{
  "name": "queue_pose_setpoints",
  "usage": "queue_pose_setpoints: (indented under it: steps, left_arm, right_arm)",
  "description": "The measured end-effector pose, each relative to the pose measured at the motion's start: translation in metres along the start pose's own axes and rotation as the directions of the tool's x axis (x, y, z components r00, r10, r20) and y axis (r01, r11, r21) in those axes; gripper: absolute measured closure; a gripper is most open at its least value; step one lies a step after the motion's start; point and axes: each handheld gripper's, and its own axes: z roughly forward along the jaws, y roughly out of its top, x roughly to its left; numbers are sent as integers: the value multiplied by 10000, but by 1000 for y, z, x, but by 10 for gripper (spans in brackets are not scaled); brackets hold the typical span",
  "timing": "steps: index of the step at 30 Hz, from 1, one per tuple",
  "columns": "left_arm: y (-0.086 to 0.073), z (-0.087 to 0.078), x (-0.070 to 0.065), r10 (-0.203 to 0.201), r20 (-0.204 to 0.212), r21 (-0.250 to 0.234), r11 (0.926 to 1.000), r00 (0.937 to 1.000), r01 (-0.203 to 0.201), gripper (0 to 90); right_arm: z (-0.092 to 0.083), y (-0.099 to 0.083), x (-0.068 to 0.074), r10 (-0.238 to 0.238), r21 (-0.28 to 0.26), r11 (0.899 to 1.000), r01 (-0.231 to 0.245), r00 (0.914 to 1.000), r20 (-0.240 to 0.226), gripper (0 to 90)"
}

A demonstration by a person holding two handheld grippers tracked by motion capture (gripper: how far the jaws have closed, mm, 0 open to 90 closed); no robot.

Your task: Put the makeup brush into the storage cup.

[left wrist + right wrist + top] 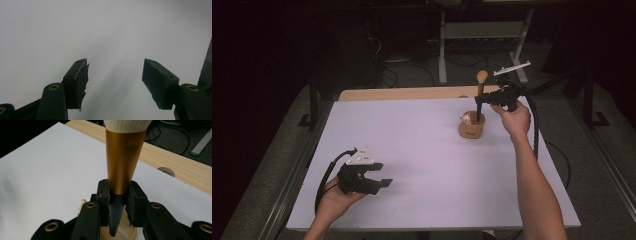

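My right tool (480,101) clamped on upright makeup brush (481,86), upper right of frame, handle tip in wooden holder (471,128) on white surface (422,145), my left tool (379,175) apart, lower left.

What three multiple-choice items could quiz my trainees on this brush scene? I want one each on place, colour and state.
1. Where is the holder?
A. near left corner
B. far right part of the table
C. on the floor

2. What colour is the ferrule of the brush?
A. gold
B. blue
C. green

3. How does the right gripper stand?
A. open, nothing in it
B. shut on the brush
C. lying on the table

Answers:
1 B, the high view shows it near the far right edge.
2 A, the right gripper view shows a gold cone under pale bristles.
3 B, its pads press the handle from both sides.
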Motion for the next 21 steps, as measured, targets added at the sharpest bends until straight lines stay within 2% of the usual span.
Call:
queue_pose_setpoints:
  steps: [6, 7, 13, 21]
  left_arm:
    - [0, 1, 1, 24, 15, 52, 10000, 10000, -24, 368]
    - [0, 1, 1, 40, 10, 70, 10000, 10000, -40, 368]
    - [-1, 1, 1, 30, 19, 98, 9999, 10000, -30, 367]
    - [-1, 2, 1, -9, 33, 107, 9999, 10000, 8, 366]
  right_arm:
    - [3, -6, -1, 216, 56, 9997, -217, 9998, 18, 732]
    - [4, -7, -2, 96, 20, 10000, -96, 9999, 43, 732]
    - [8, -15, -3, 254, 24, 9997, -254, 9997, 65, 731]
    - [12, -20, -4, 239, 28, 9997, -239, 9997, 81, 731]
